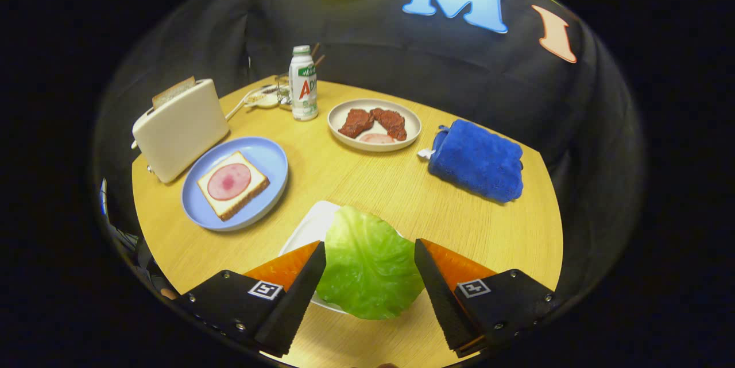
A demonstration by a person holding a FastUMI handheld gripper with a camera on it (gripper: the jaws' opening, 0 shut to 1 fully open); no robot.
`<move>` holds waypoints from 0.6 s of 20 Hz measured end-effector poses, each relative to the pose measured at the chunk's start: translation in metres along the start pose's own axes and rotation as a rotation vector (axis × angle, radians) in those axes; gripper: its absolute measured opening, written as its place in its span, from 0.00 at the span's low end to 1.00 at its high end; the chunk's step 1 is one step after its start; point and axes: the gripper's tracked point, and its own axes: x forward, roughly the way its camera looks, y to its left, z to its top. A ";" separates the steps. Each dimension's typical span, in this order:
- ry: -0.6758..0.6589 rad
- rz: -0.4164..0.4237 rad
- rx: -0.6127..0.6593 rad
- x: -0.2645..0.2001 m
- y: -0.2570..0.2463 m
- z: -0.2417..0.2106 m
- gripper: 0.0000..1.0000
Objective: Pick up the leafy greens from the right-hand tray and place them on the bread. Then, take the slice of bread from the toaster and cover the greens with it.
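Note:
A green lettuce leaf (pixel 367 267) sits between my gripper's (pixel 370 241) two fingers, which press on its left and right edges. The leaf hangs partly over a white tray (pixel 307 229) just under the fingers. Beyond and to the left, a slice of bread topped with a round of ham (pixel 232 184) lies on a blue plate (pixel 261 155). Behind that plate stands a cream toaster (pixel 181 127) with a slice of bread (pixel 172 91) sticking out of its slot.
A white plate with pieces of meat (pixel 374 124) sits far ahead, with a small bottle (pixel 303 84) to its left. A folded blue cloth (pixel 476 160) lies on the right of the round wooden table (pixel 367 184). Small items clutter the far edge behind the bottle.

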 end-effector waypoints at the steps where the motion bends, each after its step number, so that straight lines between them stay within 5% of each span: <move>1: 0.032 -0.005 -0.014 0.007 -0.002 -0.003 0.95; 8: 0.175 -0.003 -0.045 0.035 0.002 -0.013 0.94; 10: 0.193 0.059 -0.005 0.042 0.013 -0.018 0.91; 12: 0.206 0.085 0.020 0.038 0.021 -0.016 0.57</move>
